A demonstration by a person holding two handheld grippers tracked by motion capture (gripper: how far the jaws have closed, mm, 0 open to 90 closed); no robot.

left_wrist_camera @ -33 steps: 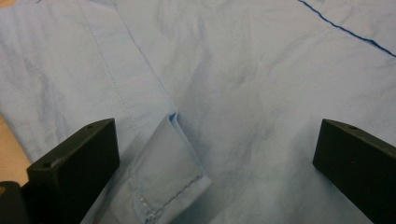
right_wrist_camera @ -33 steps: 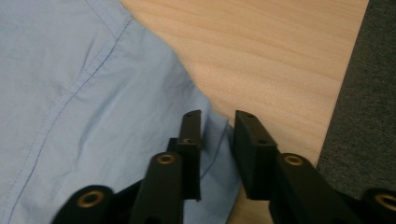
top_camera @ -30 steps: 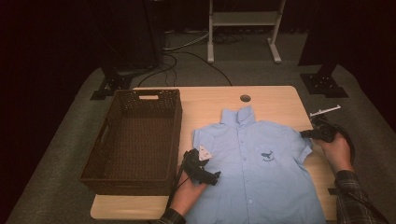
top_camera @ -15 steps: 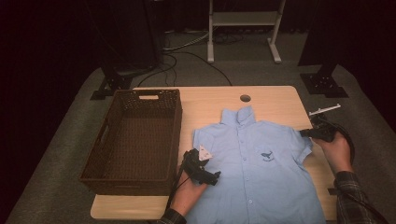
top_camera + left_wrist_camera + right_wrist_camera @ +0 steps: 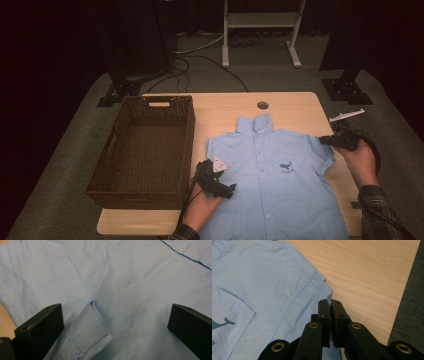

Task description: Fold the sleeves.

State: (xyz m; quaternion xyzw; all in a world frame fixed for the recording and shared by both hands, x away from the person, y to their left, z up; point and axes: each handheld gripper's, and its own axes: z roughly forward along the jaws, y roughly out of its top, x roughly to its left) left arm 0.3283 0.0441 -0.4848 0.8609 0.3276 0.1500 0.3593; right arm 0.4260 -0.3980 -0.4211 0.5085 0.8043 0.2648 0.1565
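A light blue short-sleeved shirt (image 5: 275, 180) with a small whale on its chest pocket lies face up on the wooden table (image 5: 295, 102). My left gripper (image 5: 220, 182) rests over the shirt's left side, near the basket. In the left gripper view it (image 5: 115, 315) stands wide open above a folded-back sleeve cuff (image 5: 91, 327), gripping nothing. At the table's right side, my right gripper (image 5: 327, 141) is on the shirt's right sleeve. The right gripper view shows it (image 5: 330, 302) shut on the sleeve's edge (image 5: 322, 283), with cloth pinched between the jaws.
A dark woven basket (image 5: 107, 150) with nothing in it stands on the left half of the table, close to my left hand. A small white object (image 5: 346, 116) lies near the table's right edge. A cable hole (image 5: 262, 105) sits at the back. Grey carpet surrounds the table.
My right gripper has risen slightly with the sleeve edge pinched in it. The left gripper has stayed where it was.
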